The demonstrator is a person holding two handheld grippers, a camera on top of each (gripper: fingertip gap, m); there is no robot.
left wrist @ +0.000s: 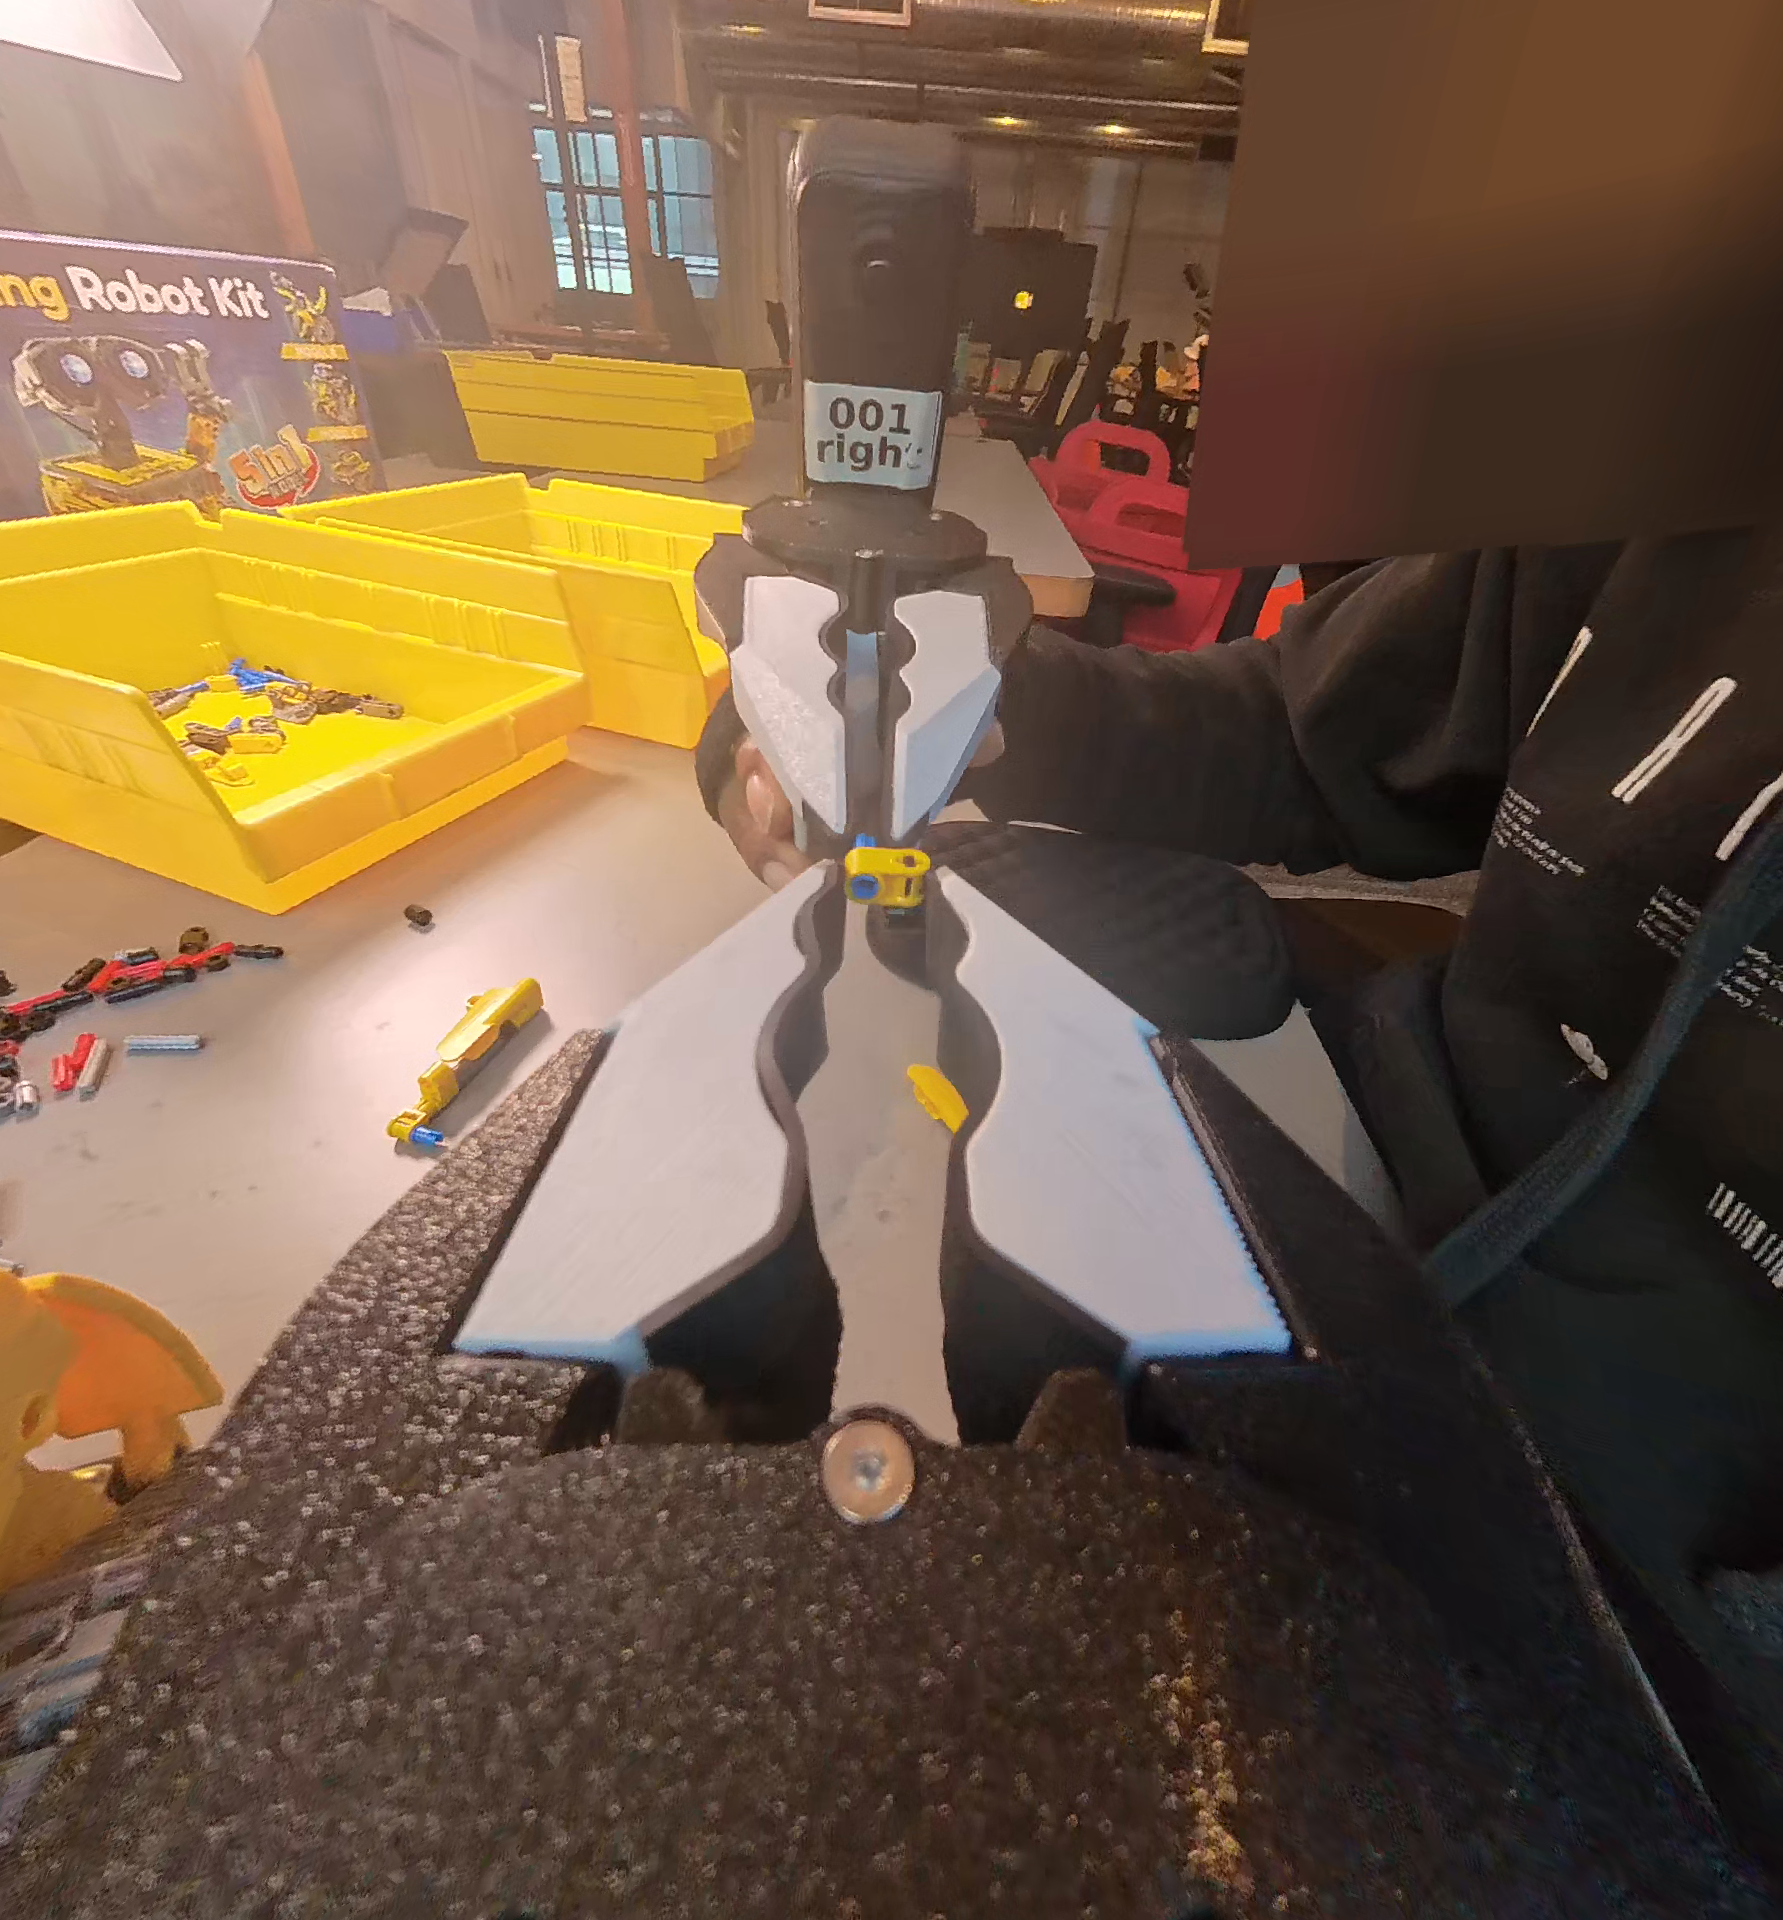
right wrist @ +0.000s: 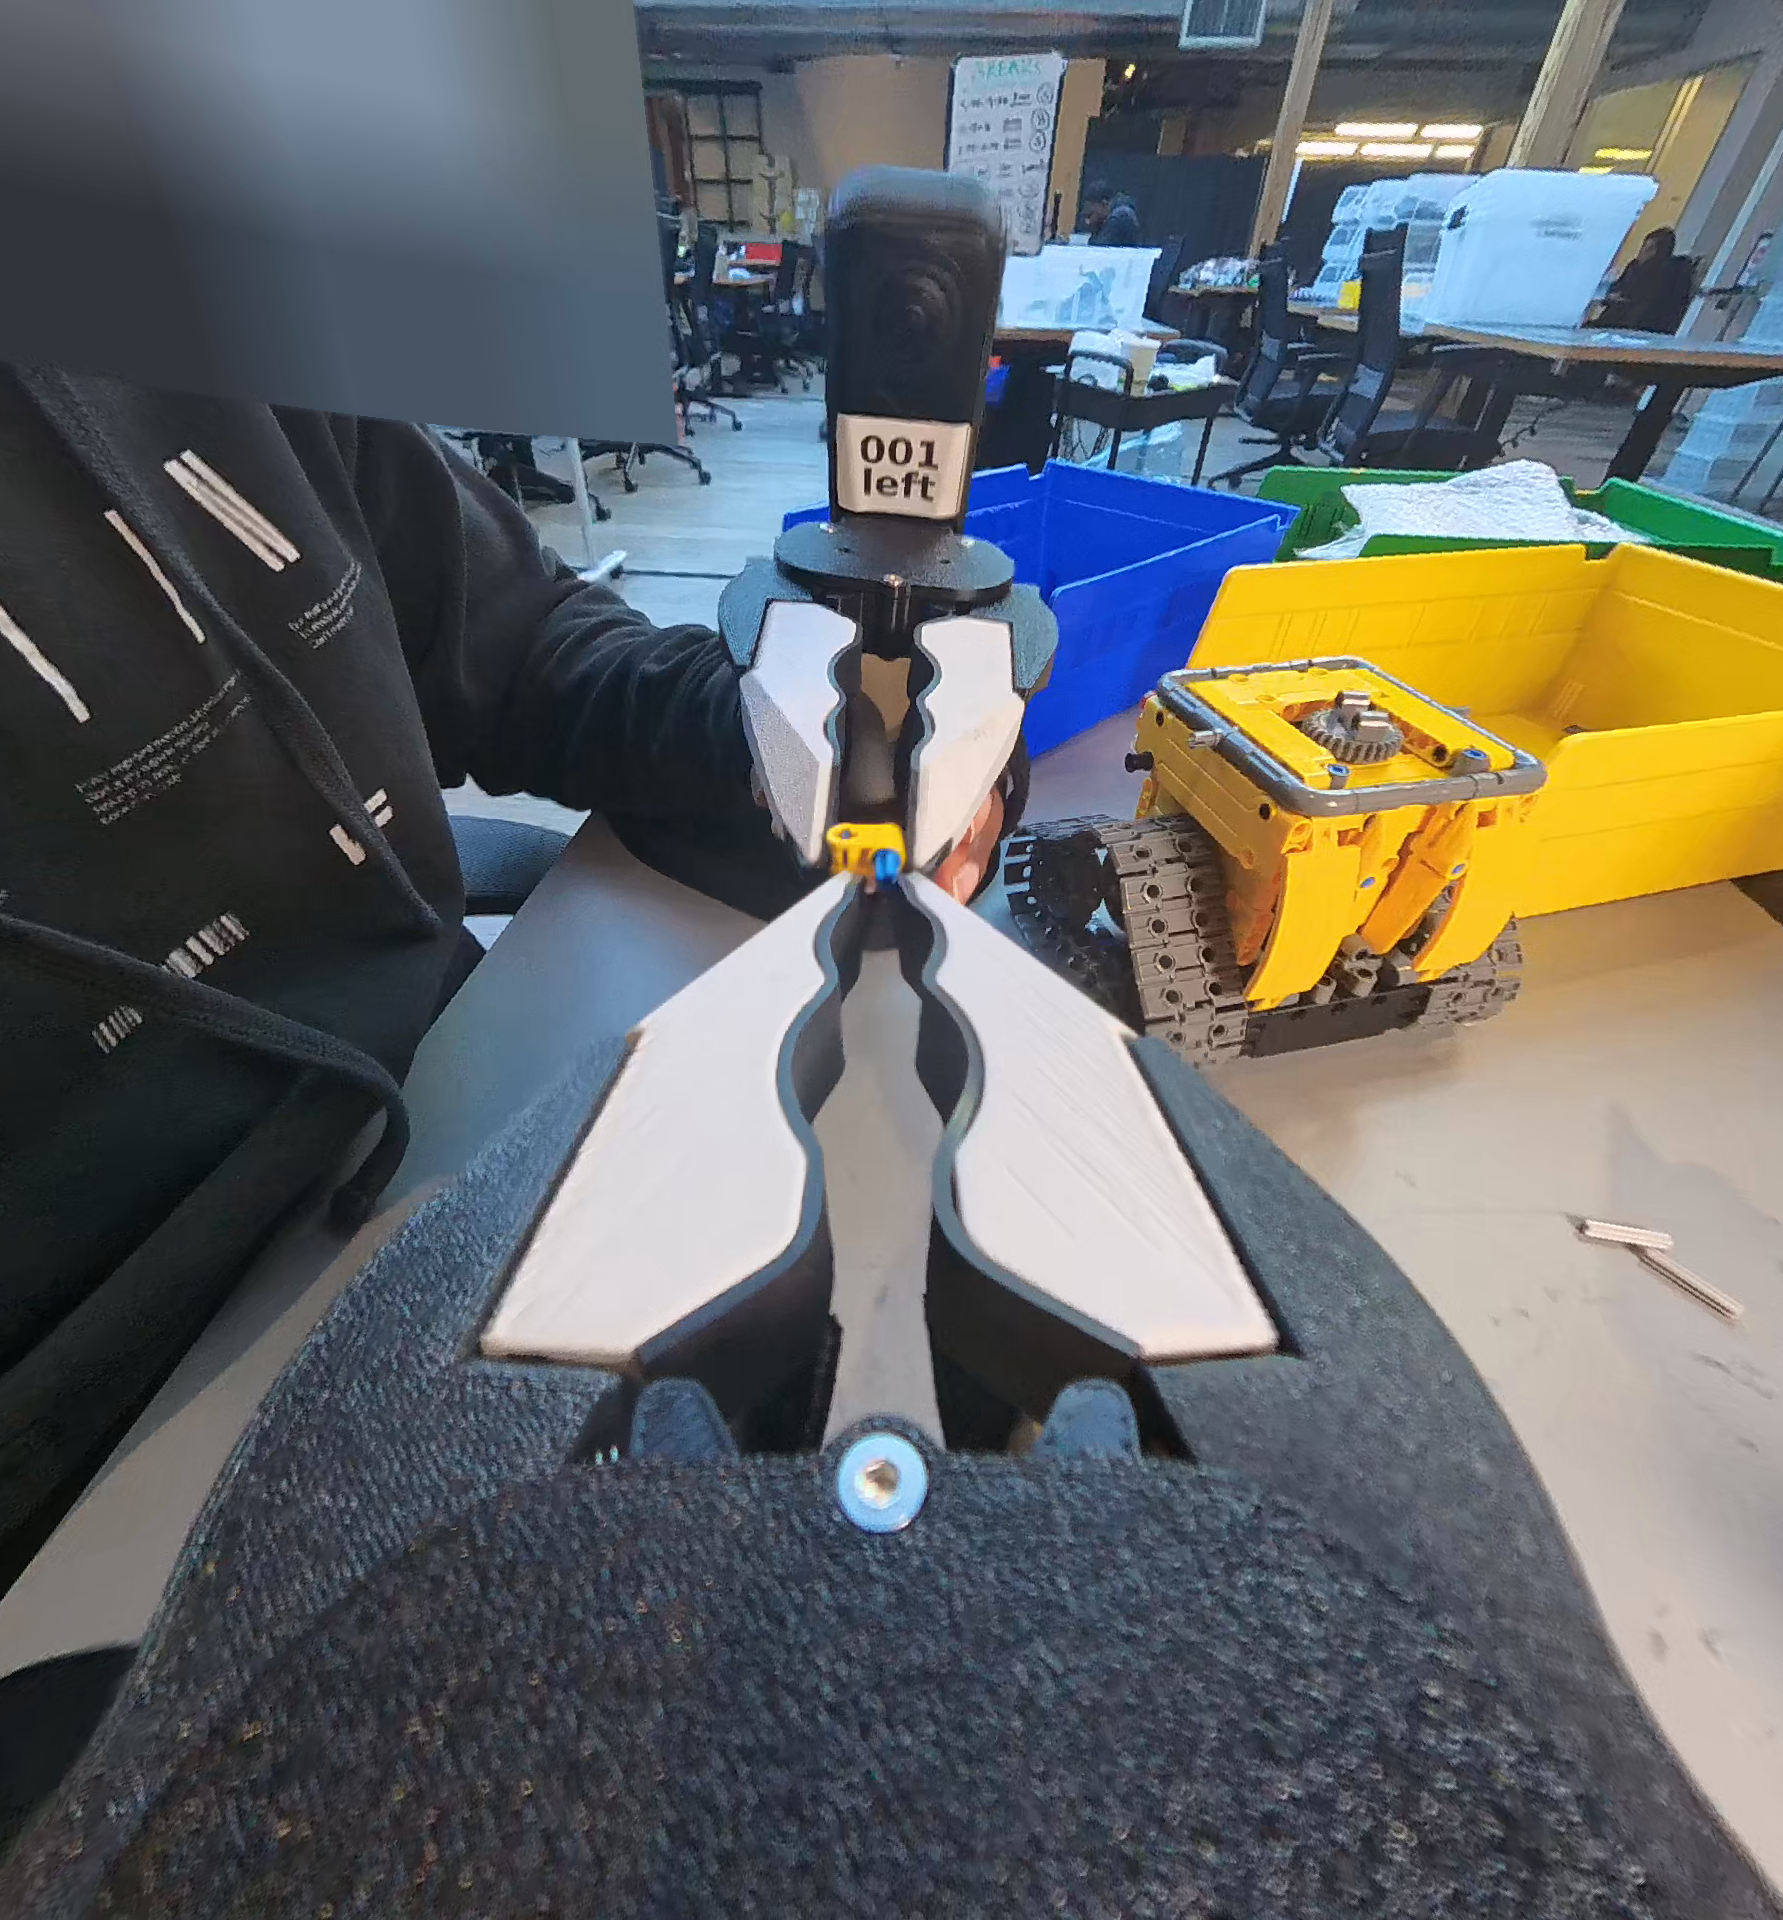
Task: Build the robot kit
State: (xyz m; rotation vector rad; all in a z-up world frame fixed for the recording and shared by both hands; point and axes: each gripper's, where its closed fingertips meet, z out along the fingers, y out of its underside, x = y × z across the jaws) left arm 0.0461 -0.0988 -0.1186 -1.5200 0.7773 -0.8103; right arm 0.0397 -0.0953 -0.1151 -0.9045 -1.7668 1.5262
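Observation:
My two grippers meet tip to tip above the grey table (left wrist: 274, 1174). My left gripper (left wrist: 884, 881) is shut on a small yellow connector (left wrist: 892, 868) with a blue pin (left wrist: 862, 885) in it. My right gripper (right wrist: 874, 883) faces it and is shut on that blue pin (right wrist: 885, 862), right at the yellow connector (right wrist: 851, 844). The right gripper also shows in the left wrist view (left wrist: 866, 831), and the left gripper in the right wrist view (right wrist: 866, 850). A person in a black hoodie (right wrist: 191, 779) holds both.
Yellow bins (left wrist: 274, 831) with several small parts, a kit box (left wrist: 139, 364), loose red, black and grey parts (left wrist: 87, 1008) and a yellow sub-assembly (left wrist: 471, 1049) lie to one side. A tracked yellow model (right wrist: 1323, 852), yellow (right wrist: 1645, 821), blue (right wrist: 1126, 592) and green bins (right wrist: 1718, 535) and grey axles (right wrist: 1656, 1262) are on the other. The grippers are tip to tip, or close to it.

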